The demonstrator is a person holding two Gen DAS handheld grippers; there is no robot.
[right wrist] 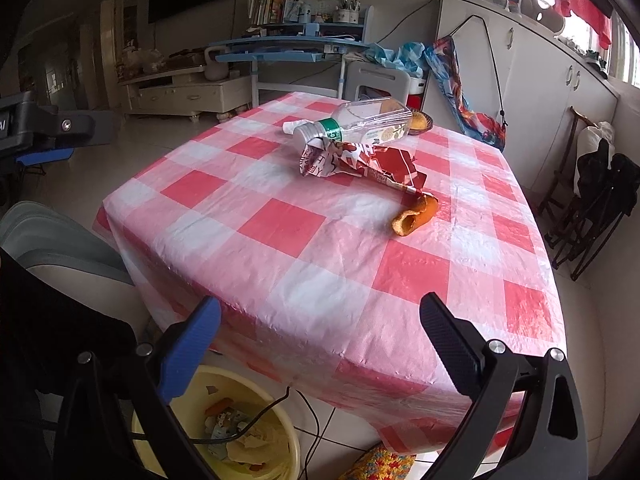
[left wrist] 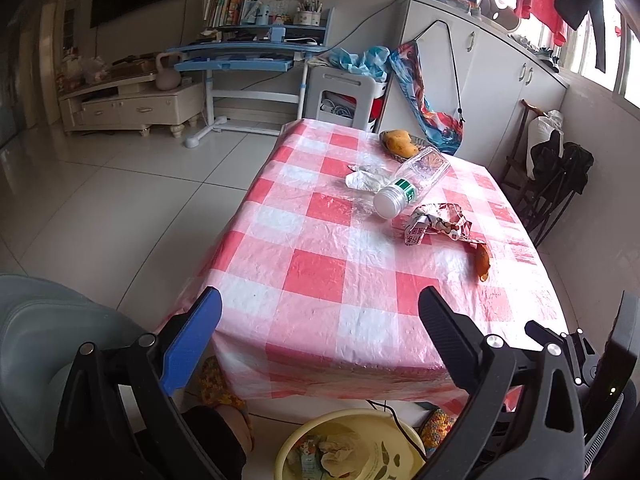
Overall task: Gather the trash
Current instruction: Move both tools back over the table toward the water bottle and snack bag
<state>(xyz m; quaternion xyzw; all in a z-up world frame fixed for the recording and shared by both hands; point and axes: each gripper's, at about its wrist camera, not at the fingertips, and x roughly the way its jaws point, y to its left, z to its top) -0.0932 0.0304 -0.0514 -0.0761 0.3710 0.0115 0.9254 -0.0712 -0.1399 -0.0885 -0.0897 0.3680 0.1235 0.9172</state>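
From the left wrist view, the left gripper (left wrist: 320,312) hangs over the near edge of the table draped in a red-and-white checked plastic cloth (left wrist: 320,264), its blue and black jaws spread wide with nothing between them, ready, by the look of it, for another pickup. Straight below sits the round pale-yellow plastic basin (left wrist: 296,440), already holding crumpled paper and scraps, parked at the table's foot so trash travels a short way. Ahead, the clear plastic bottle with the green label (left wrist: 412,180) lies on its side, touching the crumpled white tissue (left wrist: 364,179), with the crushed red-and-white paper carton (left wrist: 436,226) just beside it and a curl of orange peel (left wrist: 483,262) nearer the right edge; more peel rests in a dish (left wrist: 400,143) at the far side. Over to the right wrist view: the right gripper (right wrist: 320,320) also stands fully open and empty, angled down at the cloth, the peel looking its closest target.
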